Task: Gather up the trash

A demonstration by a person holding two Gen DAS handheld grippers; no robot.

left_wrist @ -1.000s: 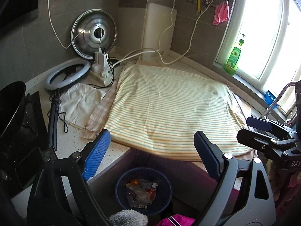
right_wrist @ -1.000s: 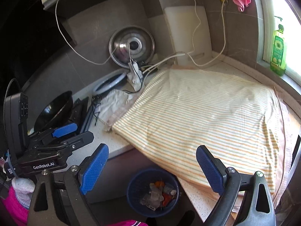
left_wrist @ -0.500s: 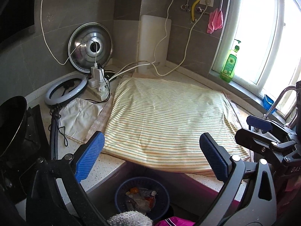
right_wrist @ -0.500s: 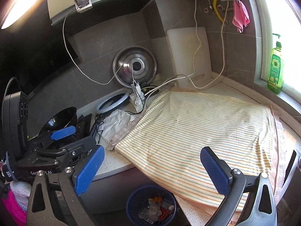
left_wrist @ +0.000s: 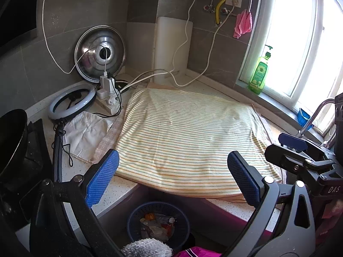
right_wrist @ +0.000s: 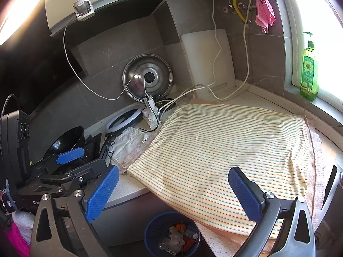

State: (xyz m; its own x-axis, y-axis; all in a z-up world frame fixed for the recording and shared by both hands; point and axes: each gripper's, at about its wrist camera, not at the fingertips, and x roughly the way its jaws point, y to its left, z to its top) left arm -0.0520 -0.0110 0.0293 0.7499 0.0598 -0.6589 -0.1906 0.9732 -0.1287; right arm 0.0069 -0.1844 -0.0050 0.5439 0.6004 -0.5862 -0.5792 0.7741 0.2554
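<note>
A blue mesh trash basket [left_wrist: 137, 214] [right_wrist: 154, 229] stands on the floor below the counter edge, holding several wrappers and scraps [left_wrist: 157, 224] [right_wrist: 178, 237]. My left gripper [left_wrist: 171, 177] hangs above it with its blue pads wide open and nothing between them. My right gripper [right_wrist: 171, 190] is likewise open and empty over the counter's front edge. Each gripper shows in the other's view, the right gripper [left_wrist: 300, 150] at the right side, the left gripper [right_wrist: 68, 167] at the left. A striped cloth [left_wrist: 184, 137] [right_wrist: 225, 150] covers the counter with nothing lying on it.
A ring light [left_wrist: 71, 101], power strip with plugs [left_wrist: 107, 94], steel lid [left_wrist: 99, 53], white cutting board [left_wrist: 171, 47] and cables crowd the back corner. A black wok [left_wrist: 10, 137] sits left. Green soap bottle [left_wrist: 260, 72] stands on the sill, a faucet [left_wrist: 315, 115] at right.
Both grippers rose and tilted up a little, so the basket sits lower in both views. Their jaws spread slightly wider.
</note>
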